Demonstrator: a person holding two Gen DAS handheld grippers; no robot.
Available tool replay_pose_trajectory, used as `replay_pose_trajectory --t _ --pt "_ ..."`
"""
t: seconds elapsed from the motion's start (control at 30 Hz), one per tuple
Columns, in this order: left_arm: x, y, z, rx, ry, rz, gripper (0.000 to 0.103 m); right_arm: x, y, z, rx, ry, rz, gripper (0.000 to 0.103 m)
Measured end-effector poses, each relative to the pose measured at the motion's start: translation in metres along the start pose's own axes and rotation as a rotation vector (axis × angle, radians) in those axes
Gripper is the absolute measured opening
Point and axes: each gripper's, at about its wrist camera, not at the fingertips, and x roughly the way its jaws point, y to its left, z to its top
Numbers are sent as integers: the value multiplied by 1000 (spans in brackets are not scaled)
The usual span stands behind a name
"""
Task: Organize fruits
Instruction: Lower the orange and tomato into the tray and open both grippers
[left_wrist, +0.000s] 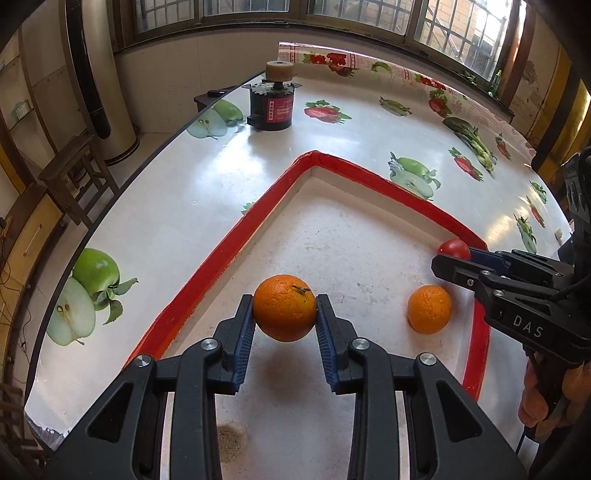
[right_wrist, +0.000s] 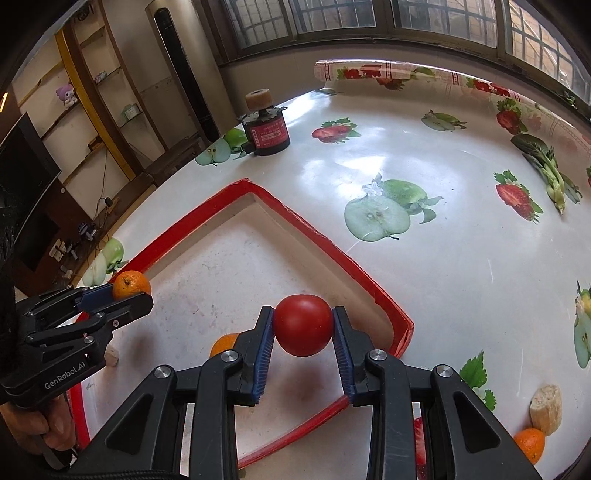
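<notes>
Fruit-print tabletop (left_wrist: 166, 206) bearing red-rimmed tray (left_wrist: 236, 236): left gripper (left_wrist: 284, 314) clamps orange (left_wrist: 284, 312); right gripper (right_wrist: 303, 325) clamps tomato (right_wrist: 303, 325); loose orange (left_wrist: 429, 309) at 3 o'clock.

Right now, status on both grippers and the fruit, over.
Left gripper shut on orange, above red-rimmed tray. Right gripper shut on tomato, over the tray. Second orange lies in the tray. Nothing blocking.
</notes>
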Motion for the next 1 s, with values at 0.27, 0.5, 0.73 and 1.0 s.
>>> replay_pose_trajectory --t 0.27,0.5,0.73,1.0 --pt "11 4 -2 -26 57 4 30 12 3 0 -19 24 -12 34" --pt "3 5 -6 -39 54 17 35 -4 6 -2 -23 -12 -24 54" --pt "-9 1 -7 -34 25 33 61 -26 8 -8 -29 -41 -27 64" --pt "-27 -5 -19 -31 -5 34 61 -60 7 -27 -23 -83 -26 64"
